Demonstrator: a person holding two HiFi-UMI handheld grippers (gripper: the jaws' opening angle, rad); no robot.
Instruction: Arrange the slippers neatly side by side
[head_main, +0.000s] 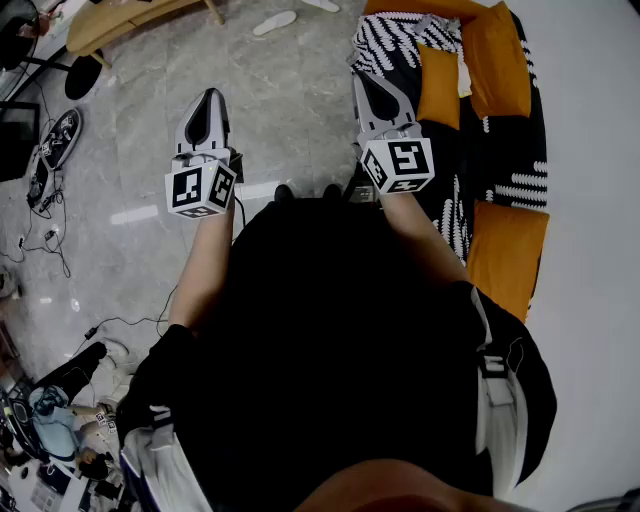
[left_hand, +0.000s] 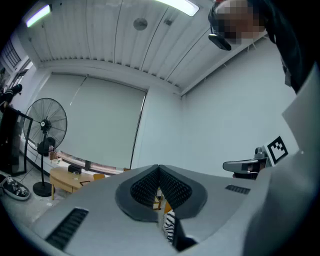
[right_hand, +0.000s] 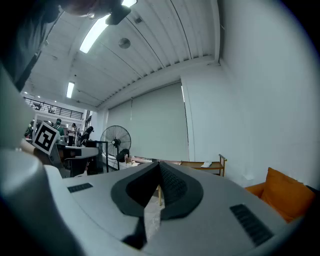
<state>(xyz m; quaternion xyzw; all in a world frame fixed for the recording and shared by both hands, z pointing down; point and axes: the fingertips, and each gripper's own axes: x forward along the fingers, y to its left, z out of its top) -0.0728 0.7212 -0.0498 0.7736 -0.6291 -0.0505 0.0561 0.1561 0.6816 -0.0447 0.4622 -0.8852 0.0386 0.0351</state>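
Jaws pressed together on nothing, I hold the grey left gripper (head_main: 208, 98) and grey right gripper (head_main: 369, 84) level above the polished grey stone floor (head_main: 290, 120), while a flat white slipper (head_main: 273, 22) and a second white slipper (head_main: 322, 5) lie apart, well ahead of them.

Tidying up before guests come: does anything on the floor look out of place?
Yes. One white slipper lies on the floor, the other slipper apart from it and angled differently, not paired. A dark shoe lies alone near loose cables at the left.
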